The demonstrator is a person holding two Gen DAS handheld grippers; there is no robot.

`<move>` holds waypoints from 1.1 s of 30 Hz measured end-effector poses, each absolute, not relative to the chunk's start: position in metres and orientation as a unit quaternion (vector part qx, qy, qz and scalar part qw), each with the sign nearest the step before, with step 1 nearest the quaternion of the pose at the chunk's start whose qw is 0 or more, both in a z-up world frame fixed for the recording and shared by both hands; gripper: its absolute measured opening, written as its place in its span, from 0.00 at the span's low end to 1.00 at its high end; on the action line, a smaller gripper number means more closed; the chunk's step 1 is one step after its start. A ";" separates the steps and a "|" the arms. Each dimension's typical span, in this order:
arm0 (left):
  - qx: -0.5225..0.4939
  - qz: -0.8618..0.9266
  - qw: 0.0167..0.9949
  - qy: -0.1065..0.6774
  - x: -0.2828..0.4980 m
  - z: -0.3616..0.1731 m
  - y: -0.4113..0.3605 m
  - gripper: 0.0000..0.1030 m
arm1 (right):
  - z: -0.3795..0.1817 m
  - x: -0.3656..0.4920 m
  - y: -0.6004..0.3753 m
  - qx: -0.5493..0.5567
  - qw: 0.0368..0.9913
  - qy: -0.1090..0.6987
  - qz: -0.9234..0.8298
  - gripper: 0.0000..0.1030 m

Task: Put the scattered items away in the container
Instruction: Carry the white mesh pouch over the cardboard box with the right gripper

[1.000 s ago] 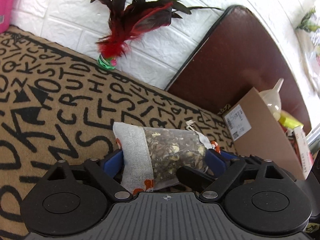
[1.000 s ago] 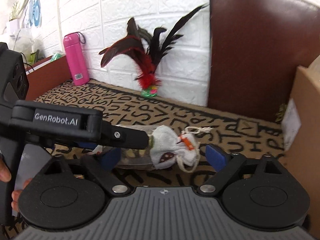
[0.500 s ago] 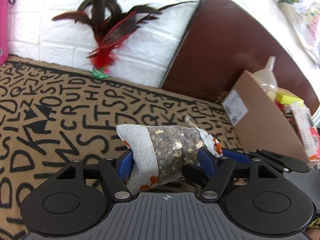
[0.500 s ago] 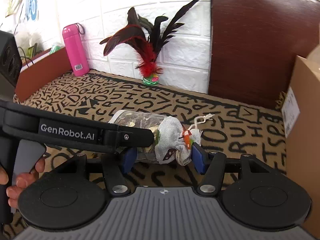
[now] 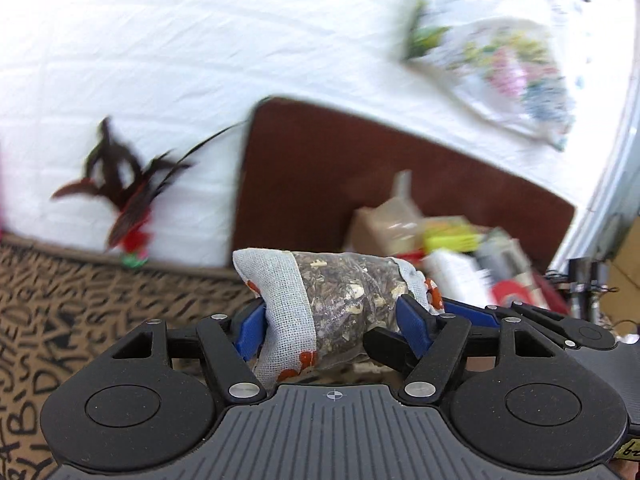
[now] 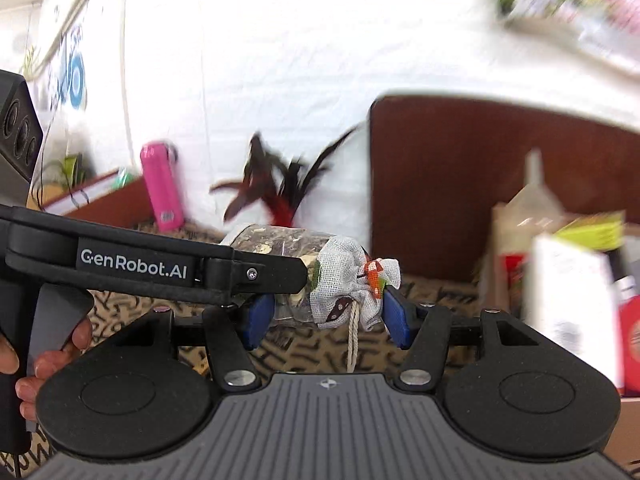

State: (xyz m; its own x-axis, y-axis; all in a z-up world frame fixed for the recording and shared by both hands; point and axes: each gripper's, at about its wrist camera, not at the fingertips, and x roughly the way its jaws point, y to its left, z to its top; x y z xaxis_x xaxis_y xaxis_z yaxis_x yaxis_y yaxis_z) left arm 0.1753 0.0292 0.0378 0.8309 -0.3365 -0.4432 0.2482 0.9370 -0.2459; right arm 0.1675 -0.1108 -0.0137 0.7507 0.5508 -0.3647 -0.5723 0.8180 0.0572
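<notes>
- A feather toy (image 6: 280, 196), dark with red, stands at the white brick wall (image 5: 160, 60).
- A pink bottle (image 6: 161, 187) stands left of it.
- A letter-patterned mat (image 5: 60, 300) covers the surface.
- A brown panel (image 6: 460, 168) leans on the wall.

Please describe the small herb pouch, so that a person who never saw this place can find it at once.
Start at the white brick wall and the brown mat printed with black letters below it. Above the mat, both grippers hold one small white gauze pouch between their blue fingers. Only it has a clear middle showing dried herbs and a drawstring neck with orange print.
</notes>
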 end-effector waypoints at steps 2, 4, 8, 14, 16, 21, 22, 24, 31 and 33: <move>-0.083 -0.170 0.953 0.238 0.172 0.047 0.009 0.69 | -0.004 0.160 -0.130 -0.023 0.942 0.168 0.289 0.62; -0.079 -0.187 0.951 0.231 0.170 0.054 -0.013 0.69 | 0.004 0.154 -0.150 -0.018 0.949 0.155 0.276 0.62; -0.065 -0.219 0.947 0.225 0.171 0.062 -0.063 0.69 | 0.015 0.145 -0.194 -0.007 0.961 0.135 0.243 0.62; -0.053 -0.260 0.937 0.227 0.181 0.064 -0.129 0.69 | 0.021 0.142 -0.261 0.020 0.973 0.128 0.190 0.62; -0.051 -0.270 0.934 0.228 0.185 0.063 -0.145 0.69 | 0.021 0.144 -0.282 0.026 0.976 0.127 0.176 0.62; -0.053 -0.280 0.930 0.233 0.204 0.061 -0.175 0.70 | 0.019 0.154 -0.311 0.025 0.979 0.123 0.159 0.62; -0.053 -0.280 0.929 0.234 0.209 0.060 -0.179 0.71 | 0.018 0.158 -0.314 0.022 0.980 0.122 0.156 0.62; -0.055 -0.282 0.929 0.235 0.221 0.059 -0.187 0.72 | 0.017 0.166 -0.319 0.018 0.981 0.120 0.153 0.62; -0.044 -0.292 0.925 0.237 0.269 0.064 -0.213 0.73 | 0.017 0.207 -0.337 0.022 0.984 0.120 0.132 0.62; -0.041 -0.289 0.927 0.234 0.280 0.064 -0.216 0.73 | 0.017 0.219 -0.341 0.029 0.984 0.121 0.128 0.62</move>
